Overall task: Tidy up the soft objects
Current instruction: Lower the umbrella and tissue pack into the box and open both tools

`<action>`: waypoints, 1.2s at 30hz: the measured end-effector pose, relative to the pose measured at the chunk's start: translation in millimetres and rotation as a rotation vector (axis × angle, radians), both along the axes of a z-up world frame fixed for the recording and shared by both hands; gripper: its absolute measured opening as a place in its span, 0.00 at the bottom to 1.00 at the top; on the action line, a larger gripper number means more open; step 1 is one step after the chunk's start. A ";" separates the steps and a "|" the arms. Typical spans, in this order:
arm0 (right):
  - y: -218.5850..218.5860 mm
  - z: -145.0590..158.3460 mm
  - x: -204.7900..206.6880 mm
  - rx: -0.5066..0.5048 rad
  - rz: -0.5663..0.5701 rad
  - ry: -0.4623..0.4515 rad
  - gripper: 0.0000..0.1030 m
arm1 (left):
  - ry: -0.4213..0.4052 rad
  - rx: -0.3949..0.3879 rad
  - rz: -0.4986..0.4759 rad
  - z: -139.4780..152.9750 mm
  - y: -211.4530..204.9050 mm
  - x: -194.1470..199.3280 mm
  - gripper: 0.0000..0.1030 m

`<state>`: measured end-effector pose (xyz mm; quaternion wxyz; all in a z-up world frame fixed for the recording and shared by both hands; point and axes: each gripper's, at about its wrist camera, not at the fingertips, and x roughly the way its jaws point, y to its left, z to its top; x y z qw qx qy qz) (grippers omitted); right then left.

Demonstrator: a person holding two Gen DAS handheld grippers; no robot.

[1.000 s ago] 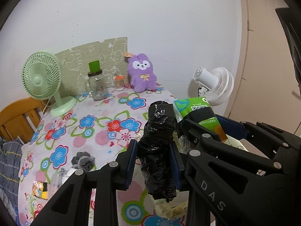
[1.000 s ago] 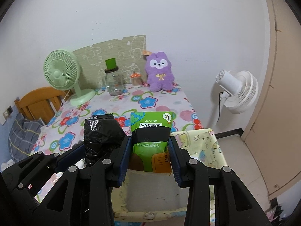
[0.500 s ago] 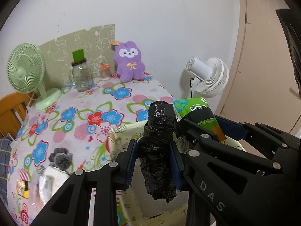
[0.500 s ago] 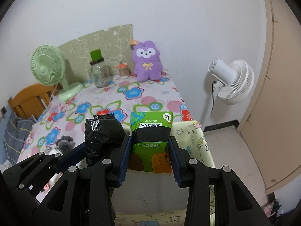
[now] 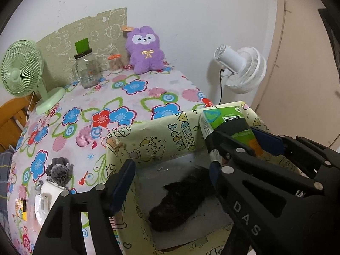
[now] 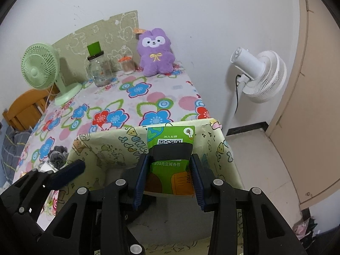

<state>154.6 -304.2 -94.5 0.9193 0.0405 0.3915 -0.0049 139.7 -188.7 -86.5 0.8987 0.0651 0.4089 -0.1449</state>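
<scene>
A yellow cartoon-print box (image 5: 148, 142) stands at the table's near right corner. A black plastic bundle (image 5: 180, 204) lies on its grey floor. My left gripper (image 5: 170, 180) is open and empty above the box, over the bundle. My right gripper (image 6: 167, 178) is shut on a green packet (image 6: 170, 148) and holds it upright over the box (image 6: 106, 150), near its far right corner. The packet (image 5: 225, 121) and the right gripper (image 5: 244, 140) also show in the left wrist view. A grey fluffy thing (image 5: 59, 170) lies on the table left of the box.
On the floral tablecloth (image 5: 110, 106) stand a green fan (image 5: 23, 74), a glass jar (image 5: 87, 70), a small orange-lidded jar (image 5: 114, 62) and a purple plush (image 5: 145, 48) by the wall. A white device (image 5: 46, 199) lies near the grey thing. A white floor fan (image 6: 259, 76) stands right of the table.
My left gripper has opened and let go of the black bundle, which now lies inside the box. Both grippers have moved over the box. The right gripper still holds the green packet.
</scene>
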 end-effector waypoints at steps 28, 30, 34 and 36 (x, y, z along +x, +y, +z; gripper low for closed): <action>1.1 21.1 -13.4 -0.026 0.007 -0.061 0.80 | -0.023 0.006 0.000 19.7 6.1 -13.3 0.92; 2.1 25.3 -17.0 -0.016 0.003 -0.070 0.81 | -0.032 0.004 0.005 23.4 9.2 -15.8 0.93; 7.3 33.2 -23.4 -0.024 -0.002 -0.094 0.84 | -0.053 0.005 0.017 30.4 15.8 -20.9 0.93; 10.8 38.3 -26.7 -0.030 0.000 -0.107 0.85 | -0.063 0.001 0.021 34.7 19.8 -24.0 0.93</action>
